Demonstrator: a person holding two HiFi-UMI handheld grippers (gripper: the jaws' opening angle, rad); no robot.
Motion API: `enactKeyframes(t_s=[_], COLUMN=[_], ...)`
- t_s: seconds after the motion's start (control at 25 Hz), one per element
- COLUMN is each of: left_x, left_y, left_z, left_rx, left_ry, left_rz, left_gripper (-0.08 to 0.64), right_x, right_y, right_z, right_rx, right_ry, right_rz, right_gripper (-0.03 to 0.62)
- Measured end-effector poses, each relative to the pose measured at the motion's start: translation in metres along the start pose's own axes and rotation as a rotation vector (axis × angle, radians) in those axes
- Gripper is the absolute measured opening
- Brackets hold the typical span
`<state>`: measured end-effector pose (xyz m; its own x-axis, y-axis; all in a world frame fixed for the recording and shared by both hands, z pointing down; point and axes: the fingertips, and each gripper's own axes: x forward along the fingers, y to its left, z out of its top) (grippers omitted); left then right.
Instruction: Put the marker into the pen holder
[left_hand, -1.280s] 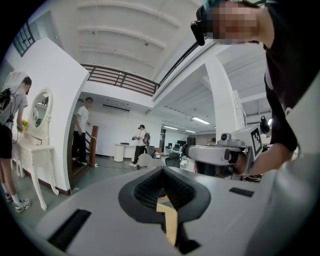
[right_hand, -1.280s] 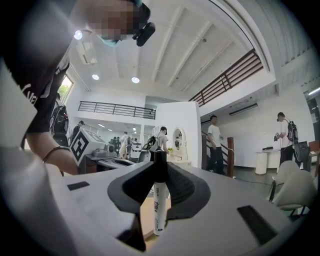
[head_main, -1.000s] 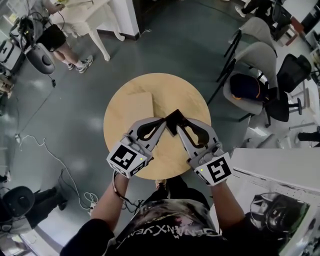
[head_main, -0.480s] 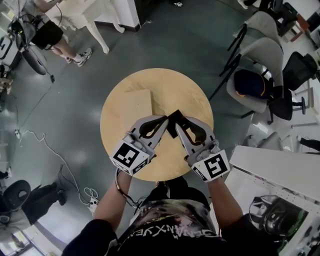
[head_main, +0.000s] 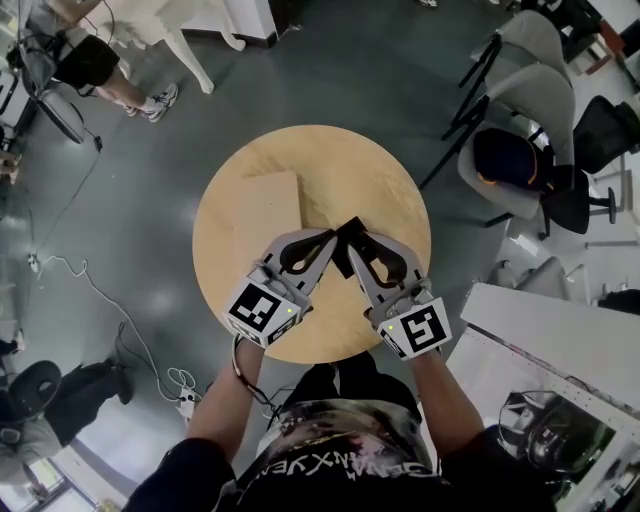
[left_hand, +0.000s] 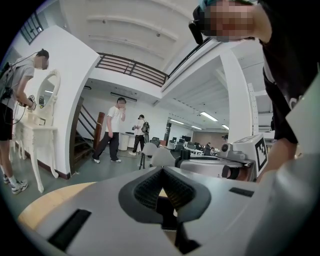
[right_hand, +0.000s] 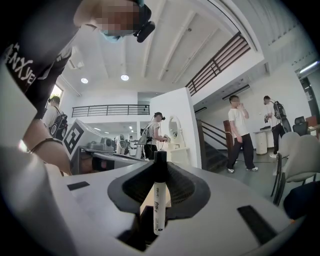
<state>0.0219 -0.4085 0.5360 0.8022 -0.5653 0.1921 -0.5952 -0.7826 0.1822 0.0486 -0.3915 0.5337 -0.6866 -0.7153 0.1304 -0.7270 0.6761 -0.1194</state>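
The marker (right_hand: 158, 202) looks light, stiff and slick, so a firm hold on its barrel suits. The jaws of the right gripper (right_hand: 160, 170) grip it upright, cap up. The left gripper (left_hand: 162, 172) has its jaws closed on nothing, near the pen holder (head_main: 349, 233).

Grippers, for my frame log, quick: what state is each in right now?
Left gripper: closed, seemingly gripping the black pen holder.
Right gripper: closed on the upright marker.

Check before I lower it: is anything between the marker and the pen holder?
Nothing visible does: the right tool, holding the marker upright, is right at the pen holder.
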Motion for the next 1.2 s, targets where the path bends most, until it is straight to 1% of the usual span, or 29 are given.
enactKeyframes(t_s=[0.24,0.4,0.52,0.68,0.84,1.2], left_x=[0.007,0.009,0.01,0.011,0.011,0.009], left_y=[0.002,0.004,0.006,0.007,0.008,0.005], left_z=[-0.015,-0.022,-0.025,-0.03,-0.033,-0.032], left_rx=[-0.007,-0.013,-0.018,-0.024,-0.028,-0.024], left_ry=[0.017,0.027,0.028,0.037,0.038,0.034], left_rz=[-0.001,0.003,0.007,0.008,0.006,0.002], left_gripper=[0.02,0.02,0.02,0.02,0.02,0.02], right_x=[0.006,0.013,0.014,0.019,0.021,0.018], right_y=[-0.005,-0.008,-0.007,-0.01,-0.008,-0.006], right_z=[-0.018,-0.023,-0.036,-0.024,-0.026,-0.029], right_rx=[-0.002,-0.007,-0.012,-0.04,-0.062,-0.057], right_ry=[0.024,0.011,0.044,-0.028,-0.021,-0.008], right_rz=[-0.009,-0.02,-0.013,-0.038,-0.036,-0.037], right_gripper=[0.074,0.074,0.074,0.074,0.075,0.08])
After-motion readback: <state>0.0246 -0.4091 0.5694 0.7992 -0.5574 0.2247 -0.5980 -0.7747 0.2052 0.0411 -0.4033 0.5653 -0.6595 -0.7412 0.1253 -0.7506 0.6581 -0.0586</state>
